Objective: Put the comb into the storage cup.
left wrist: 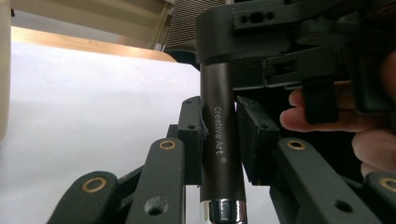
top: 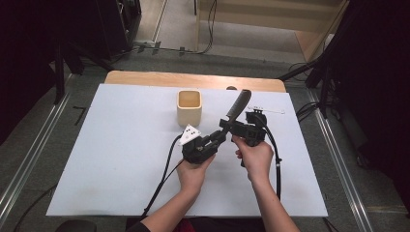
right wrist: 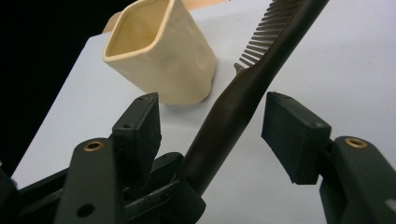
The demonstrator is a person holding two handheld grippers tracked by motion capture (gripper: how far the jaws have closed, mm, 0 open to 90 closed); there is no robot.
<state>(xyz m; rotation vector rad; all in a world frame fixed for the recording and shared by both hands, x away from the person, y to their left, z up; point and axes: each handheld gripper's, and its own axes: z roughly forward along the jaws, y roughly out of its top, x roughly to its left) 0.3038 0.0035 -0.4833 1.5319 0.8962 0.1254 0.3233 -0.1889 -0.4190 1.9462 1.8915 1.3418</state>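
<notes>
Two claws: both at one dark brush (top: pixel 239 104), above the bench (top: pixel 121 159).
Left claw (left wrist: pixel 219 135): clamped on the brush handle.
Right claw (right wrist: pixel 212 126): jaws apart around the handle, not touching.
Cup (top: pixel 189 107): just left of brush.

Left tool (top: pixel 220 136) clamped (right tool (right wrist: pixel 212 123) agape).

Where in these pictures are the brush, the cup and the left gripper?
brush (right wrist: pixel 233 112), right gripper view, on its dark handle.
cup (top: pixel 189 110), high view, on its front wall.
left gripper (left wrist: pixel 218 140), left gripper view, midway between its fingertips, shut on the brush.
</notes>
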